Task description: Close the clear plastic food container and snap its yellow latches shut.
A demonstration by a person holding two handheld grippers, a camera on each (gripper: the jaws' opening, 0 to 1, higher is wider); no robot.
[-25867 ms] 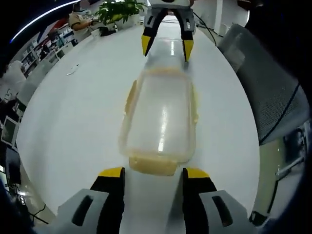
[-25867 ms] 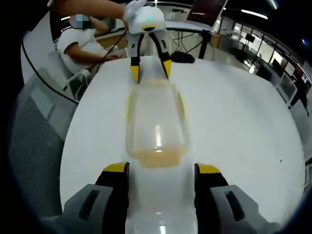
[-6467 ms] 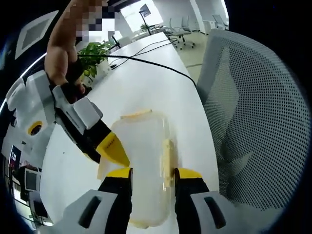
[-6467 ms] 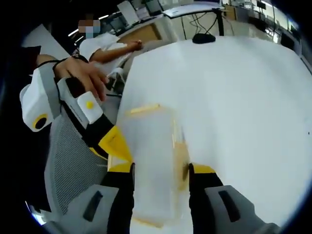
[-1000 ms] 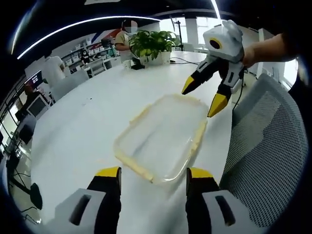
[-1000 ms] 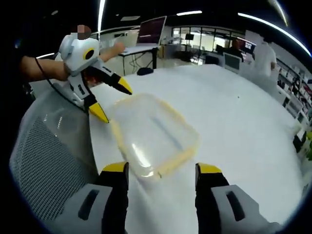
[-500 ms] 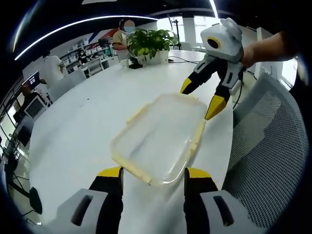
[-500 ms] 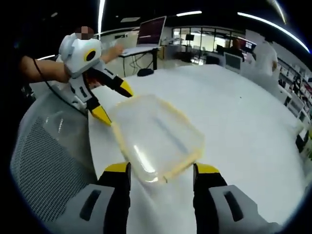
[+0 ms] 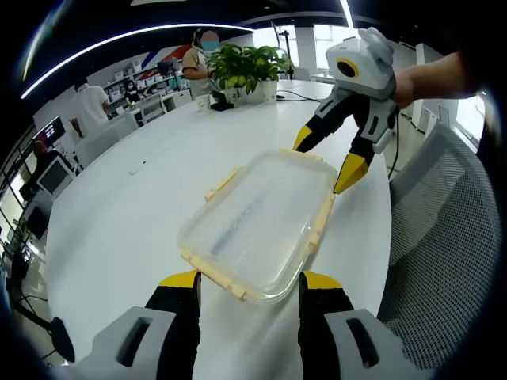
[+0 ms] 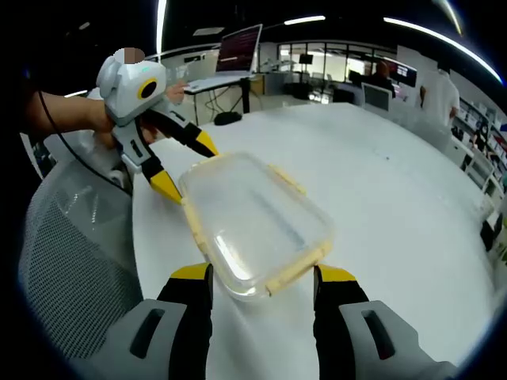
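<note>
- In the left gripper view, the left gripper (image 9: pixel 248 282) has its yellow-tipped jaws spread, one each side of the near corner of the clear plastic food container (image 9: pixel 261 224); whether the tips touch it I cannot tell.
- The container lies flat on the white table (image 9: pixel 127 229) just ahead of those jaws, lid on, with yellow latches (image 9: pixel 320 224) along its edges.
- Beyond the container's far right end, the right gripper (image 9: pixel 325 160) comes in held by a hand (image 9: pixel 428 77), its jaws spread, tips close to the far corner.
- Ahead and far off stands a potted plant (image 9: pixel 245 70); to the right is a grey mesh chair (image 9: pixel 444 237).
- In the right gripper view, a mesh chair (image 10: pixel 75 269) sits to the left of the jaws.
- The left gripper (image 10: pixel 184 165) enters from the left with jaws apart, its tips at the container's far left corner.
- The right gripper (image 10: pixel 262 284) has its jaws spread, the container (image 10: pixel 253 222) just ahead between them, near corner at the tips.
- A yellow latch (image 10: pixel 295 267) on the near right edge lies flat against the container.
- To the right stretches the bare white table (image 10: pixel 396 214).
</note>
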